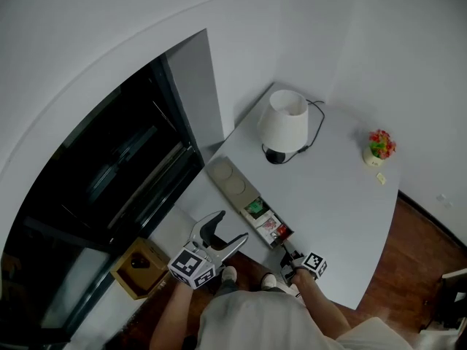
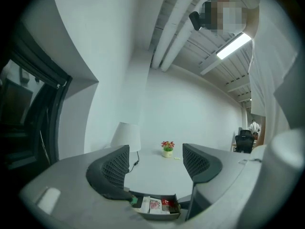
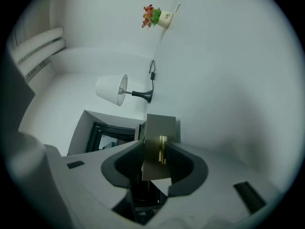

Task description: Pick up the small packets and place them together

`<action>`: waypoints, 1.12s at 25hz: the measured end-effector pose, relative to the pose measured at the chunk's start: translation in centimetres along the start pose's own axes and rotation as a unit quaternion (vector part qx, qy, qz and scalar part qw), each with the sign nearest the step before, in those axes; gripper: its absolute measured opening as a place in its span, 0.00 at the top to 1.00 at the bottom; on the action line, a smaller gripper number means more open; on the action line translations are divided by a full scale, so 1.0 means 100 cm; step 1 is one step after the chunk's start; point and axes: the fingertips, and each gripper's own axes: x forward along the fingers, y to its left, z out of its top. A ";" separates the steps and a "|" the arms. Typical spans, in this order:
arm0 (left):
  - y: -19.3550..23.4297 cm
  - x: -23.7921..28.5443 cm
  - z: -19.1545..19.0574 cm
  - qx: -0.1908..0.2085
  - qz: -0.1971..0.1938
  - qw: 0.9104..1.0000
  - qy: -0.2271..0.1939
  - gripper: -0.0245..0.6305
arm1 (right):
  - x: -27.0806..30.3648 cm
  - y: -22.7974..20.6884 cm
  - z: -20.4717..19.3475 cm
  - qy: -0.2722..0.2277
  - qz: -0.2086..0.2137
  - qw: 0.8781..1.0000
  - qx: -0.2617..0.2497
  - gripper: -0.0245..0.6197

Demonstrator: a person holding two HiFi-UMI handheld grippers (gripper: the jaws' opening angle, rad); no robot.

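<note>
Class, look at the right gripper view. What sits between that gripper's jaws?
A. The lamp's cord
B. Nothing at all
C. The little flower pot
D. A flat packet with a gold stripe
D: in the right gripper view the right gripper has its jaws closed on a flat greyish packet with a gold stripe, while the lamp and the flower pot stand well beyond it.

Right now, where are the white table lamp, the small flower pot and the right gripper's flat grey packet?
white table lamp [image 1: 283, 120]: head view, shade.
small flower pot [image 1: 380, 144]: head view, blossoms.
flat grey packet [image 3: 155, 142]: right gripper view, middle face.
</note>
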 end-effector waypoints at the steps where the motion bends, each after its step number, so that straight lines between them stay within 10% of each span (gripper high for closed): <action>1: -0.002 0.000 -0.002 -0.001 -0.001 1.000 0.001 0.43 | 0.000 -0.003 0.000 0.002 -0.004 1.000 -0.006 0.74; 10: -0.003 -0.008 -0.006 -0.004 0.005 1.000 0.001 0.43 | -0.045 0.020 0.053 -0.029 -0.097 0.967 -0.232 0.55; 13: -0.001 -0.009 -0.009 -0.002 0.007 1.000 0.002 0.43 | -0.051 0.070 0.082 -0.047 -0.077 0.924 -0.370 0.55; 18: 0.000 -0.009 -0.008 0.007 0.017 1.000 0.003 0.43 | -0.044 0.174 0.101 -0.060 -0.048 0.799 -0.597 0.46; 22: -0.001 -0.011 -0.001 0.039 0.023 0.999 0.002 0.43 | -0.043 0.276 0.090 -0.110 0.065 0.759 -0.639 0.28; 28: 0.000 -0.013 0.028 0.068 0.025 0.997 -0.036 0.43 | -0.045 0.359 0.062 -0.145 0.145 0.710 -0.673 0.28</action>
